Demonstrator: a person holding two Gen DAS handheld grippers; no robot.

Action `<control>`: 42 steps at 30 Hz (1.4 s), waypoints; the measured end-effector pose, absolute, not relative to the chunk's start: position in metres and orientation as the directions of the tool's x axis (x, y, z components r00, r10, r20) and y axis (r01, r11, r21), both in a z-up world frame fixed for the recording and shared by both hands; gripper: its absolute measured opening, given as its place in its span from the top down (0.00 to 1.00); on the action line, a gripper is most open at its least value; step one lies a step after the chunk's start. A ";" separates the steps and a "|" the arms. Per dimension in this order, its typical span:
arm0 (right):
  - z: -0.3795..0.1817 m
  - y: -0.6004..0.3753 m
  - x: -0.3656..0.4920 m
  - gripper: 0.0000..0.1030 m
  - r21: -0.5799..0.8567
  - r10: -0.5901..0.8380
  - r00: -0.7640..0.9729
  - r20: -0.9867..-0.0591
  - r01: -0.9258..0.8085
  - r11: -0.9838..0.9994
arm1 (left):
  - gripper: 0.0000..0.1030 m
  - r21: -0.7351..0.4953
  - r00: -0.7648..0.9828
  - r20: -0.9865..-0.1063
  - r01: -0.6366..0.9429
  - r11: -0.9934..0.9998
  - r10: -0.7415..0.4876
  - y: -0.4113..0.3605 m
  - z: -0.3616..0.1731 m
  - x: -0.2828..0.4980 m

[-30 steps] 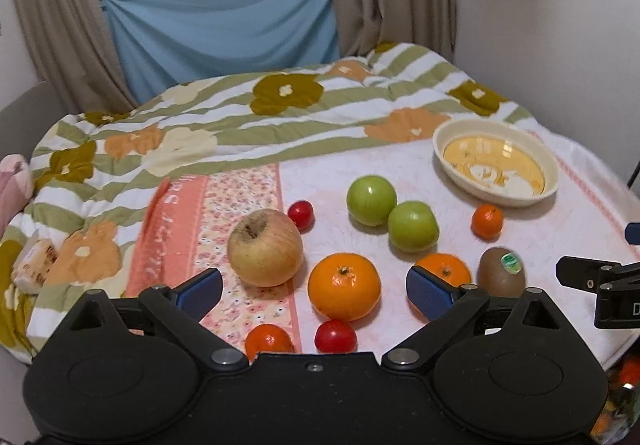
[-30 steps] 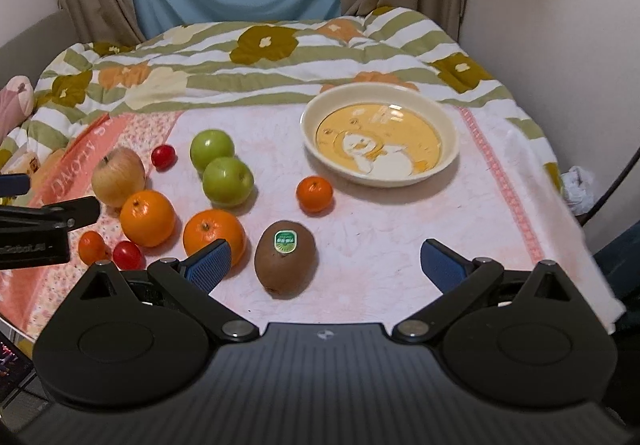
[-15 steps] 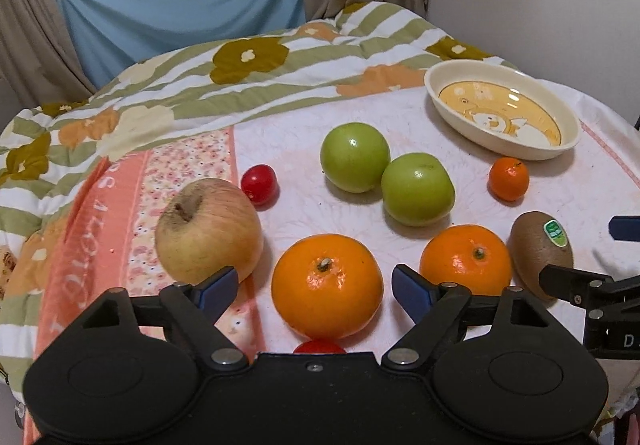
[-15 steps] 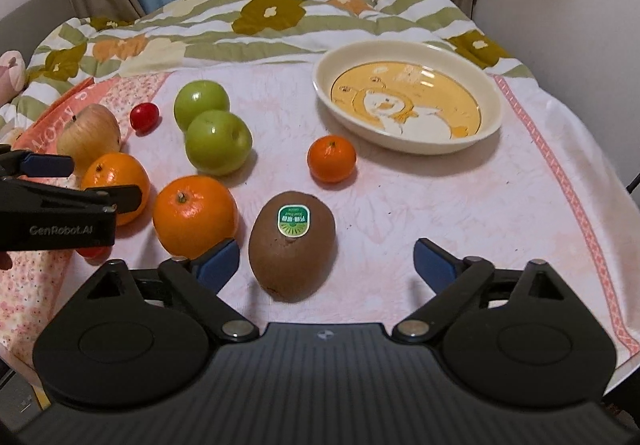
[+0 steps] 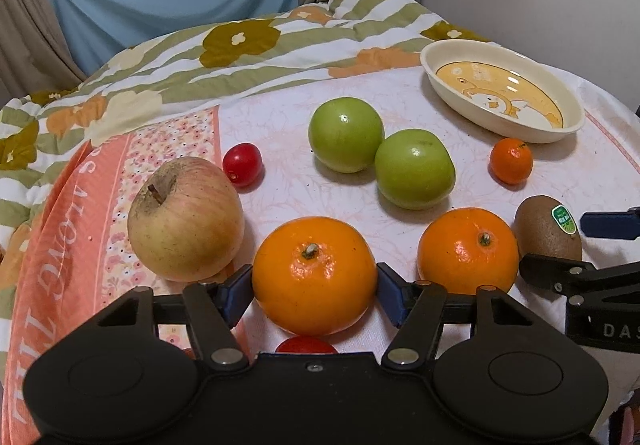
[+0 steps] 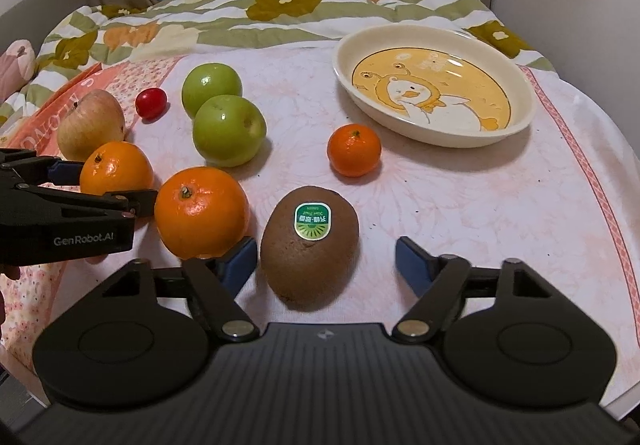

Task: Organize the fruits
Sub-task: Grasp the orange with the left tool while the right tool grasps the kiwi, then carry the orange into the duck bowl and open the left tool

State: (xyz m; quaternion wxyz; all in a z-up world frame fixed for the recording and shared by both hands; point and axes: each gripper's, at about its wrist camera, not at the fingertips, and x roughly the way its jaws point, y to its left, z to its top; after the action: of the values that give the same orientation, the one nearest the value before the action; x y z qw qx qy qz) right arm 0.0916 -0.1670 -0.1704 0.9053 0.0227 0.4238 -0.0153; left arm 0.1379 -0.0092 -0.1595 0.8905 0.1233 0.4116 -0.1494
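Fruit lies on a pink cloth. My left gripper (image 5: 315,285) is closing around a large orange (image 5: 314,277), and both blue pads touch its sides. My right gripper (image 6: 326,259) is closing with the brown stickered kiwi (image 6: 310,245) between its jaws; a gap still shows at the right pad (image 6: 412,261). A second orange (image 5: 468,251) sits between the two grippers. Beyond lie a russet apple (image 5: 186,219), two green apples (image 5: 346,133) (image 5: 414,167), a small mandarin (image 6: 354,150) and a cherry tomato (image 5: 242,164). The cream duck-print dish (image 6: 524,113) at the far right holds nothing.
Another red tomato (image 5: 306,345) peeks out just below the held orange. A striped floral quilt (image 5: 240,45) is bunched behind the cloth, with curtains and a wall beyond. The cloth's edge drops off at the right (image 6: 616,205).
Both grippers came down and forward onto the fruit. The left jaws narrowed onto the large orange. The right jaws, wide before, have begun narrowing around the kiwi.
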 end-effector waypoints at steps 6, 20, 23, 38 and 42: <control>-0.173 -0.165 0.096 0.24 0.031 0.004 0.642 -0.766 0.030 0.999 | 0.34 0.099 0.618 -0.770 0.361 0.927 -0.158 -0.011 -0.159 0.136; -0.171 -0.166 0.096 0.36 0.064 0.035 0.649 -0.760 0.021 0.998 | 0.34 0.094 0.631 -0.759 0.354 0.930 -0.164 -0.008 -0.149 0.130; -0.163 -0.166 0.092 0.36 0.060 0.028 0.659 -0.752 0.027 0.998 | 0.34 0.090 0.638 -0.751 0.354 0.931 -0.170 -0.007 -0.141 0.127; -0.090 -0.196 0.068 0.36 0.057 -0.044 0.719 -0.693 0.116 0.992 | 0.34 0.068 0.682 -0.687 0.404 0.912 -0.251 -0.023 -0.080 0.107; -0.067 -0.218 0.065 0.36 0.059 -0.054 0.734 -0.677 0.128 0.990 | 0.34 0.061 0.695 -0.668 0.409 0.911 -0.267 -0.038 -0.060 0.106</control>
State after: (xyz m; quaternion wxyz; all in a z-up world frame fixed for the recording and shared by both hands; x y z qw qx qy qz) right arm 0.0654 -0.2177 -0.0673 0.9298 0.0508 0.3612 -0.0490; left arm 0.1060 -0.0379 -0.0600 0.9147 0.1030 0.3444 -0.1846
